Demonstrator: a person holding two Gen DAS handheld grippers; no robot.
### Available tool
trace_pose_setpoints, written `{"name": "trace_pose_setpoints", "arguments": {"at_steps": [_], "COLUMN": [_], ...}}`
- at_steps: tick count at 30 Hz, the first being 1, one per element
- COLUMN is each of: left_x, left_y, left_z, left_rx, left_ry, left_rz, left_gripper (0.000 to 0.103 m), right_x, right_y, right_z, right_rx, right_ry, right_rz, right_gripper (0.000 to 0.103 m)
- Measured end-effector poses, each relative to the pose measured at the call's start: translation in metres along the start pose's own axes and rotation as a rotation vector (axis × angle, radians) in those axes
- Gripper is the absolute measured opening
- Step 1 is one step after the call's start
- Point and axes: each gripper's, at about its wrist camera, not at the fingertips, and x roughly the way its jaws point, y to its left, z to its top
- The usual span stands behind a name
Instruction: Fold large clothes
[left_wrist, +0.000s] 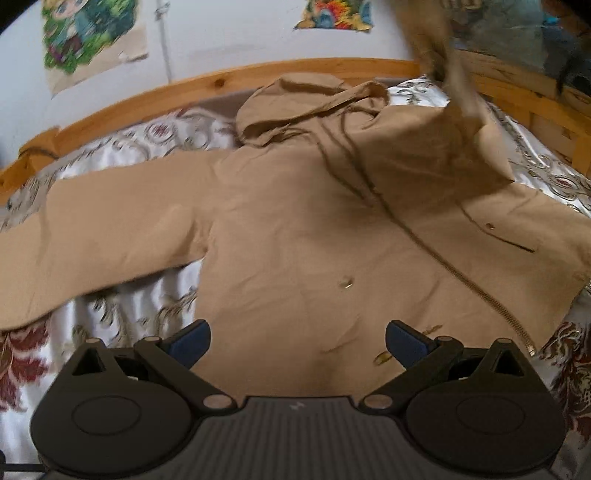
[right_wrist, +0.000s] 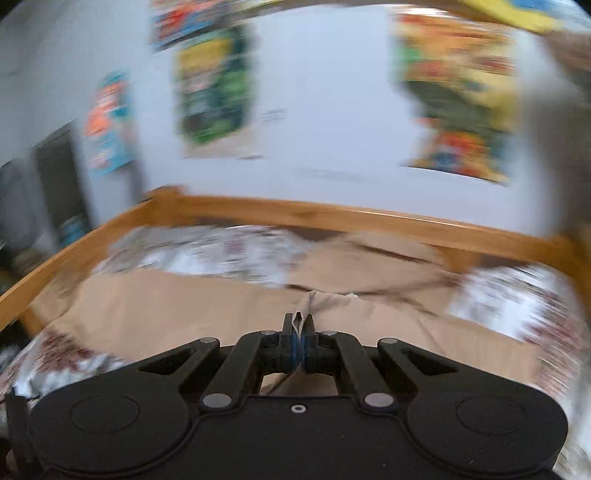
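Note:
A tan hooded jacket (left_wrist: 295, 221) lies front up on the bed, hood toward the wooden rail, zip running down its right half. Its left sleeve (left_wrist: 92, 229) stretches flat to the left. Its right sleeve (left_wrist: 454, 85) is lifted in the air at the upper right, blurred. My left gripper (left_wrist: 297, 345) is open above the jacket's hem with nothing between its blue-padded fingers. In the blurred right wrist view, my right gripper (right_wrist: 298, 330) is shut on a pinch of tan jacket fabric (right_wrist: 325, 299), held above the spread jacket (right_wrist: 166, 306).
The bed has a white cover with red and grey floral print (left_wrist: 140, 306) and a wooden frame (left_wrist: 155, 92) along the far side and right. Colourful posters (left_wrist: 85, 37) hang on the white wall behind. A dark object (right_wrist: 59, 177) stands left of the bed.

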Motion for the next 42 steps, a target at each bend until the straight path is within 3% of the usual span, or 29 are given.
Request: {"name": "trace_pose_setpoints", "arguments": {"at_steps": [3, 6, 10, 12, 16, 19, 22, 26, 31, 33, 34, 37, 39, 42], "left_x": [0.006, 0.016, 0.023, 0.026, 0.040, 0.062, 0.091, 0.129, 0.095, 0.068, 0.055, 0.024, 0.008, -0.012], "left_y": [0.015, 0.025, 0.030, 0.027, 0.014, -0.003, -0.022, -0.035, -0.009, 0.015, 0.029, 0.070, 0.103, 0.152], "left_z": [-0.007, -0.008, -0.001, 0.005, 0.023, 0.038, 0.048, 0.047, 0.038, 0.033, 0.031, 0.029, 0.023, 0.006], "left_rx": [-0.029, -0.048, -0.007, 0.003, -0.059, -0.134, -0.167, -0.132, -0.189, -0.233, -0.248, -0.290, -0.382, -0.587], "left_ry": [0.022, 0.054, 0.052, 0.038, 0.002, -0.006, 0.043, 0.167, 0.117, 0.093, 0.092, 0.089, 0.077, 0.016], "left_rz": [0.028, 0.047, 0.050, 0.060, 0.065, 0.077, 0.062, 0.055, 0.087, 0.125, 0.158, 0.336, 0.413, 0.446], "left_gripper": [0.103, 0.103, 0.103, 0.103, 0.103, 0.103, 0.103, 0.103, 0.103, 0.103, 0.103, 0.103, 0.103, 0.103], "right_x": [0.058, 0.098, 0.097, 0.089, 0.073, 0.066, 0.069, 0.080, 0.053, 0.029, 0.018, -0.003, -0.010, 0.001], "right_y": [0.029, 0.037, 0.017, -0.006, -0.067, -0.112, -0.144, -0.161, -0.148, -0.128, -0.114, -0.077, -0.053, -0.030], "right_z": [-0.012, -0.034, -0.066, -0.082, -0.117, -0.152, -0.196, -0.257, -0.271, -0.268, -0.270, -0.274, -0.278, -0.278], "right_rx": [-0.063, -0.072, -0.057, -0.041, -0.021, 0.048, 0.093, -0.047, 0.019, 0.079, 0.112, 0.174, 0.178, 0.086], "right_ry": [0.035, 0.097, 0.110, 0.090, 0.099, 0.137, 0.188, 0.224, 0.180, 0.106, 0.066, 0.017, -0.016, 0.016], "right_rz": [0.073, 0.120, 0.099, 0.038, -0.252, -0.419, -0.532, -0.654, -0.628, -0.590, -0.565, -0.494, -0.448, -0.365], "right_gripper": [0.006, 0.027, 0.068, 0.070, 0.075, 0.077, 0.078, 0.084, 0.086, 0.094, 0.102, 0.102, 0.102, 0.102]}}
